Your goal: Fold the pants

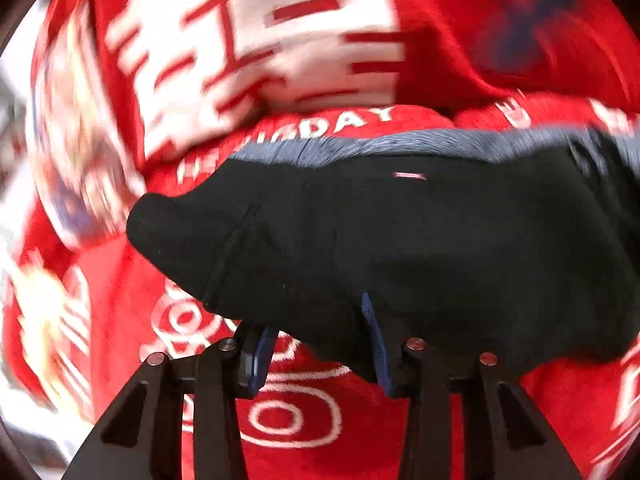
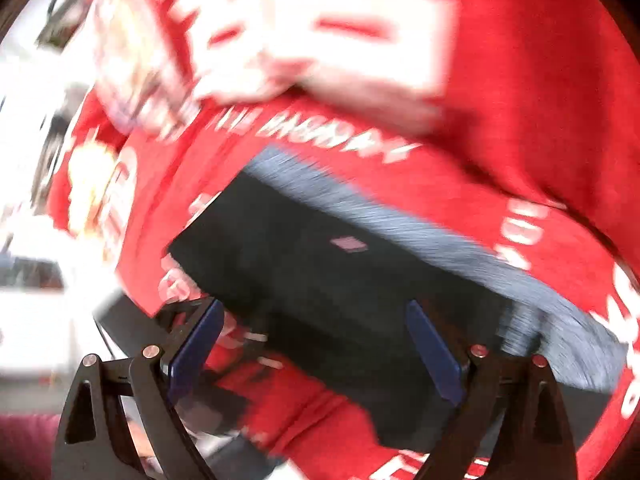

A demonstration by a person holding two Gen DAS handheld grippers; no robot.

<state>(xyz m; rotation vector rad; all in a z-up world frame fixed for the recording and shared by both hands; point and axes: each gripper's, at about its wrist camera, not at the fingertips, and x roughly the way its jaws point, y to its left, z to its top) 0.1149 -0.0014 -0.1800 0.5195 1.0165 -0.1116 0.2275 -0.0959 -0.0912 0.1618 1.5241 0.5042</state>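
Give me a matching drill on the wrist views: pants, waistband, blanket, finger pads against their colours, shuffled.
Things:
1. pants
2. waistband
3. blanket
4. finger pads

Colours:
A. blue
B. red with white lettering
C. black
D. grey

Pairs: 1-C, 2-D, 3-B, 4-A.
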